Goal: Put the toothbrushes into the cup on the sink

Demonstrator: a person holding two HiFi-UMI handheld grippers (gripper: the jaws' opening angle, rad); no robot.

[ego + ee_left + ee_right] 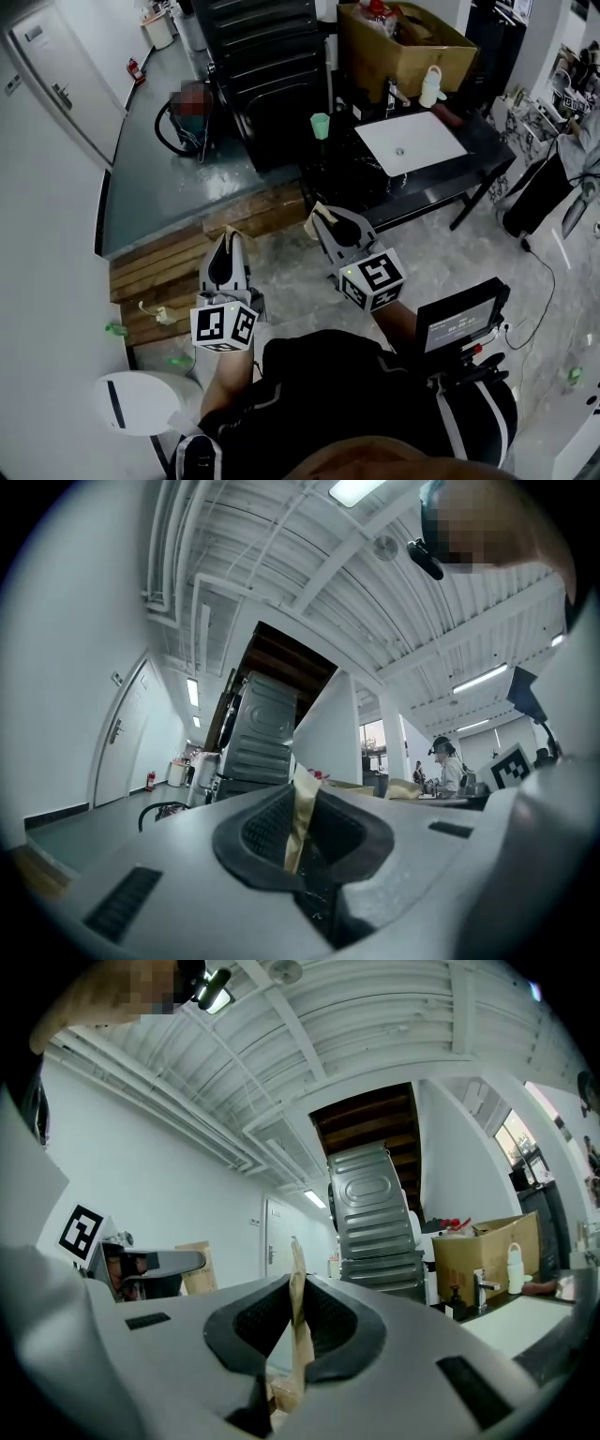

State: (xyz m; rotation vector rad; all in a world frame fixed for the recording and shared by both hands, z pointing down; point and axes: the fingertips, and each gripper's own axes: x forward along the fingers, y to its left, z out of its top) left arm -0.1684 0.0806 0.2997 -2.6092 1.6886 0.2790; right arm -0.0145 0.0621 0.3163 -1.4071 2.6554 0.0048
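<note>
Left gripper (229, 236) and right gripper (324, 217) are held up side by side, close to the person. Each has its jaws closed on 1 thin tan strip (300, 819) (298, 1309); whether these are toothbrushes cannot be told. Cup (321, 125), green, stands upright on the black counter (336, 178), left of the white sink (410, 142), well beyond both grippers. Its contents cannot be made out. Box (394, 52) behind the sink holds mixed items.
</note>
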